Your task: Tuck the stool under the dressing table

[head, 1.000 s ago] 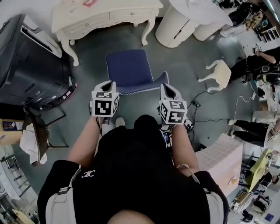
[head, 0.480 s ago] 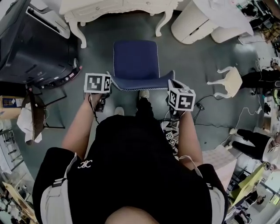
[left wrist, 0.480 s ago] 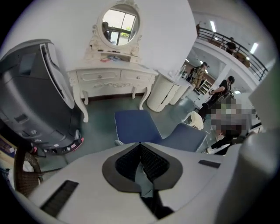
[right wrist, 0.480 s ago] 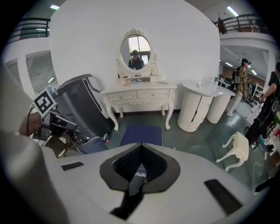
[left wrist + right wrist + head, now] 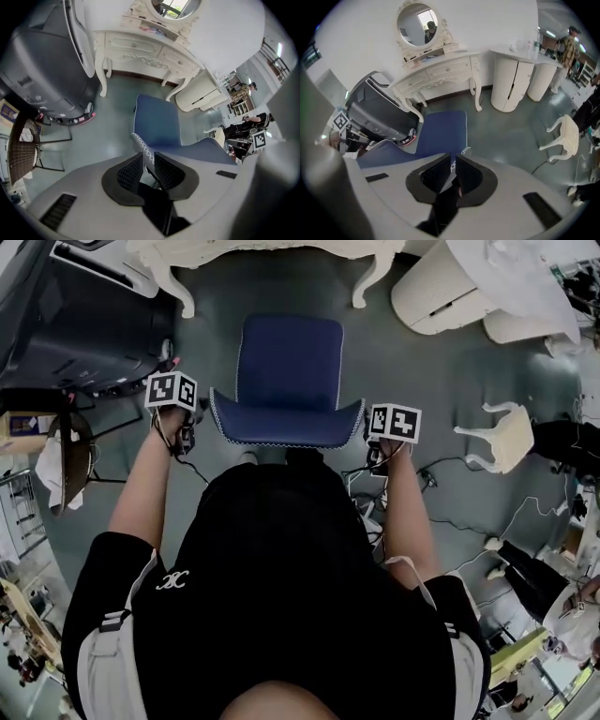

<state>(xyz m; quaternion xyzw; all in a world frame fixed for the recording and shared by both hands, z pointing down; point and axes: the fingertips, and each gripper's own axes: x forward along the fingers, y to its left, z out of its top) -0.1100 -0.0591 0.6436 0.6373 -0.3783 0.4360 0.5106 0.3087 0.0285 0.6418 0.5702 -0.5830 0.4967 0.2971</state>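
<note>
Now, left gripper: tilted down, jaws opening around stool corner
Right gripper: jaws together (edge just ahead)
Room: floor between stool, table

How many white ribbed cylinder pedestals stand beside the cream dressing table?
2: one white ribbed cylinder pedestal nearest the cream dressing table, the other just beyond it; more may be hidden.

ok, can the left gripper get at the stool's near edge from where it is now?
Probably yes. The left gripper is at the stool's near left corner, jaws opening, with its white stitched edge between them. Nothing else looks in the way.
</note>
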